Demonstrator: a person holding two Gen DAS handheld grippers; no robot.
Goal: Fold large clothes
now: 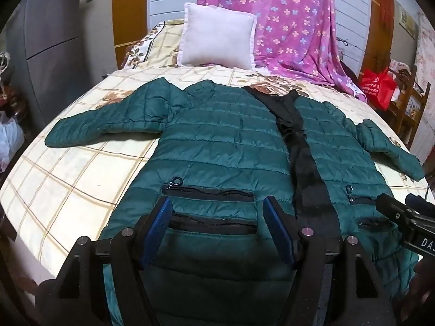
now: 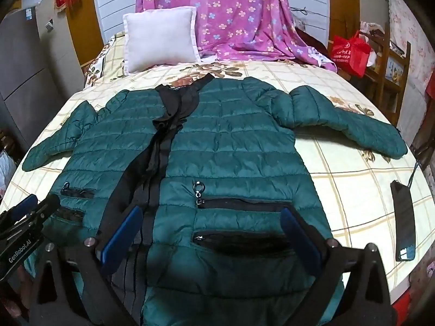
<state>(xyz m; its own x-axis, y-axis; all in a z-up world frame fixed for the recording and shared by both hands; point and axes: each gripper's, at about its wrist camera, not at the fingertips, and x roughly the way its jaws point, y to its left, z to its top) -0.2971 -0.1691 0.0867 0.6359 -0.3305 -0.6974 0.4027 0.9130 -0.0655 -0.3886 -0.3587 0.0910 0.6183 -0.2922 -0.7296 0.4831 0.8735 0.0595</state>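
Green quilted jacket lay flat, front up, on the checked bedspread, sleeves spread to either side, its long axis running from the hem beneath both tools away toward the white pillow. Left gripper hovered wide apart over the left pocket panel; the left sleeve lay ahead and outboard. Right gripper stood equally wide over the right pocket, nearer the right sleeve. Neither held cloth. In my judgement each sleeve suited its own-side tool.
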